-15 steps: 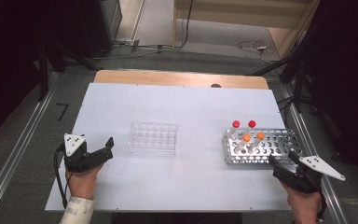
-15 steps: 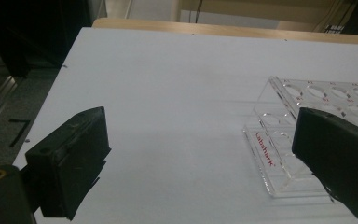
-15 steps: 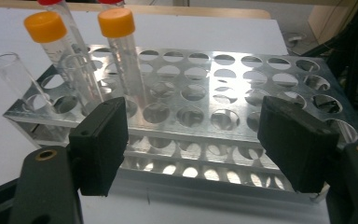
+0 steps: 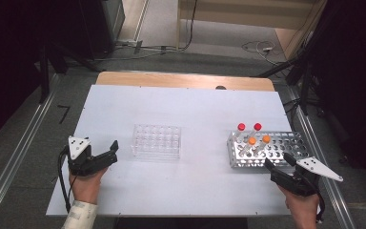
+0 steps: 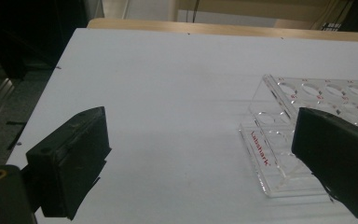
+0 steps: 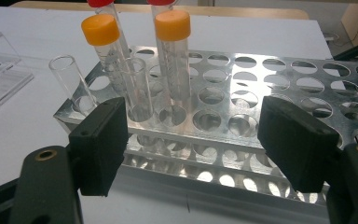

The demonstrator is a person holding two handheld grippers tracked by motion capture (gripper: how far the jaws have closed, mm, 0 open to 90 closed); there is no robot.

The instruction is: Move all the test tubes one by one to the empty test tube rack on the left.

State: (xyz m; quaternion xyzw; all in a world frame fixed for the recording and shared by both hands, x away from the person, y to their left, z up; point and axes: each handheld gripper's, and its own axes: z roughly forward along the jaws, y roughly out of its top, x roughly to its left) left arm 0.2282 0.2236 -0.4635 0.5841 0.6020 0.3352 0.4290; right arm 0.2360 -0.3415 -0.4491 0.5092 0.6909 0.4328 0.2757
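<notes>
High view: the left claw (image 4: 113,149) sits spread at 9 o'clock of the clear rack (image 4: 156,141); the right claw (image 4: 277,161) sits spread at 6 o'clock of the metal rack (image 4: 286,143) on the table (image 4: 181,109).

Left gripper view: nothing is pinched.

Right gripper view: the orange-capped tube (image 6: 175,56) stands straight ahead; the reach looks about to begin, and next calls for closing in on one tube.

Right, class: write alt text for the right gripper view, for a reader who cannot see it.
Two open black fingers frame a shiny perforated metal tube rack on a white table, touching nothing. At the rack's left end stand two orange-capped clear tubes and two uncapped clear tubes, with red caps behind them.
</notes>
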